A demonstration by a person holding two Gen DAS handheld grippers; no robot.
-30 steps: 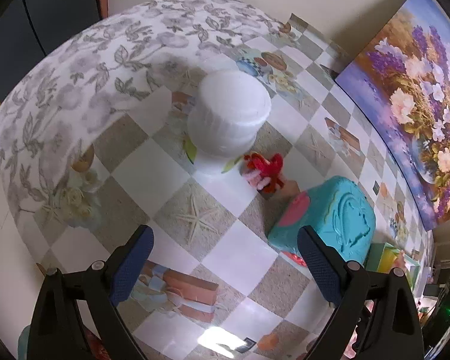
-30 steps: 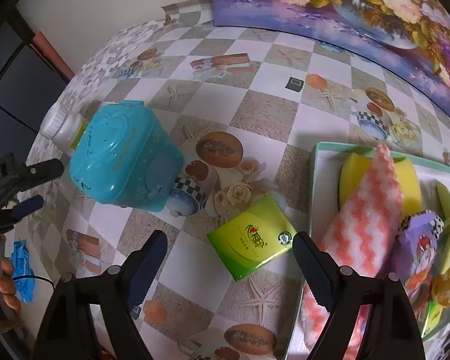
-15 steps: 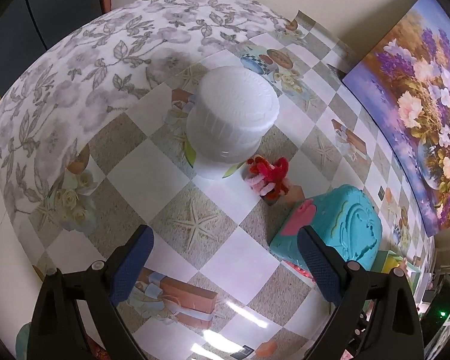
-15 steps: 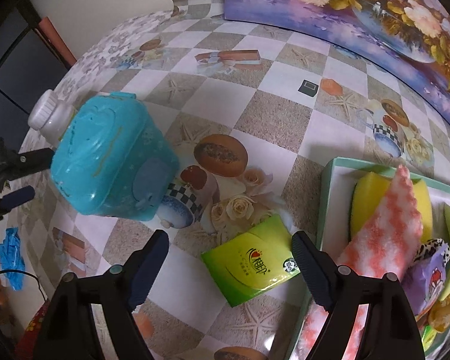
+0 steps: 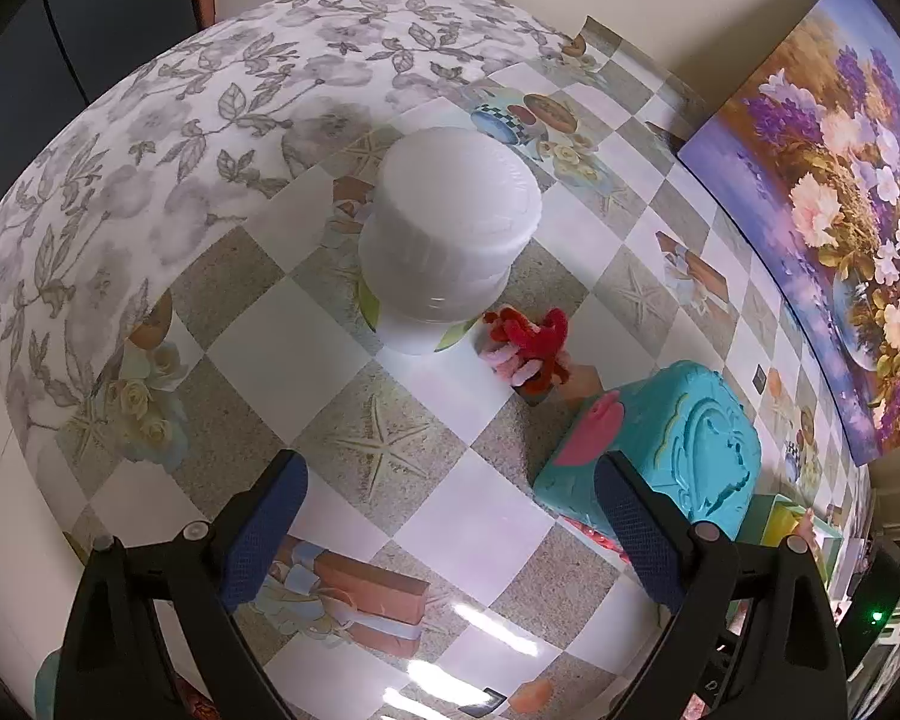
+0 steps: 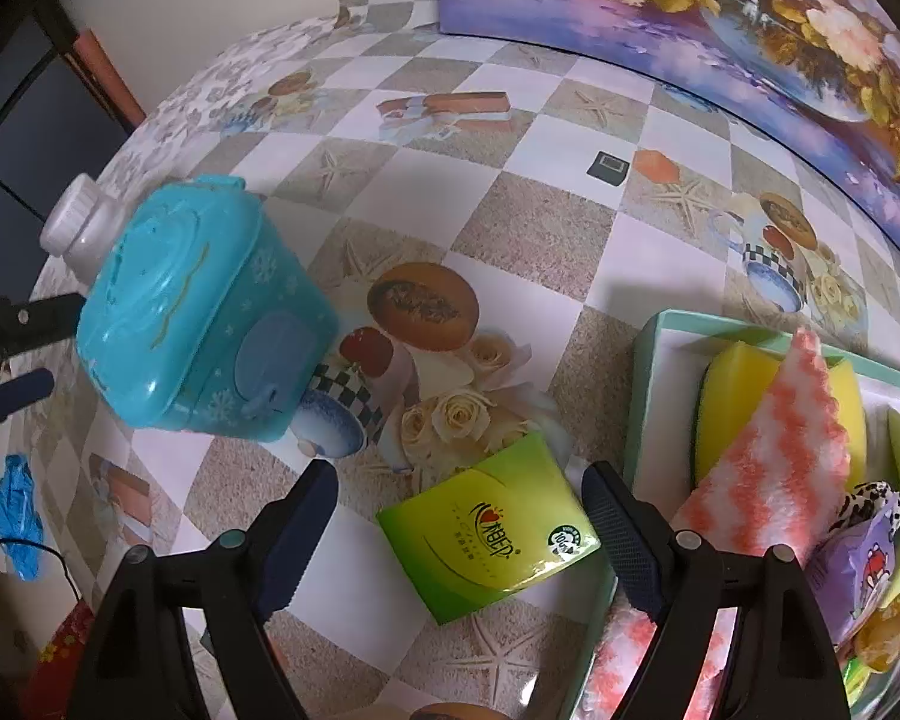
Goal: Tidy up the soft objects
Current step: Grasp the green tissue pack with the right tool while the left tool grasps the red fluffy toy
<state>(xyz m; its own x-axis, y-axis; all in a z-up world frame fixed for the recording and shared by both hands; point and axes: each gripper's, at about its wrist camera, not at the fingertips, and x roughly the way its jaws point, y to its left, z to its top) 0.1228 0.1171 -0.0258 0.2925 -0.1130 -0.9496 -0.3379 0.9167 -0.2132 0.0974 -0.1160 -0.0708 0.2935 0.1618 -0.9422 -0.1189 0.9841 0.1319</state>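
Observation:
My right gripper (image 6: 459,501) is open above a green tissue pack (image 6: 489,525) that lies flat on the tablecloth between its fingers, untouched. To its right a mint-green tray (image 6: 642,396) holds a yellow sponge (image 6: 729,396), a pink-and-white zigzag cloth (image 6: 768,468) and a purple packet (image 6: 852,564). My left gripper (image 5: 450,492) is open over bare tablecloth, with nothing between its fingers. Beyond it lies a red and pink fuzzy toy (image 5: 525,348) beside a white bottle cap (image 5: 450,228).
A turquoise plastic box (image 6: 192,312) (image 5: 678,456) stands left of the tissue pack, with the white bottle (image 6: 81,225) behind it. A flower painting (image 6: 720,30) leans at the back. A blue glove (image 6: 15,516) lies off the table's left edge.
The right gripper's view has shifted so the tissue pack now sits more squarely between its fingers. The left gripper has hardly moved.

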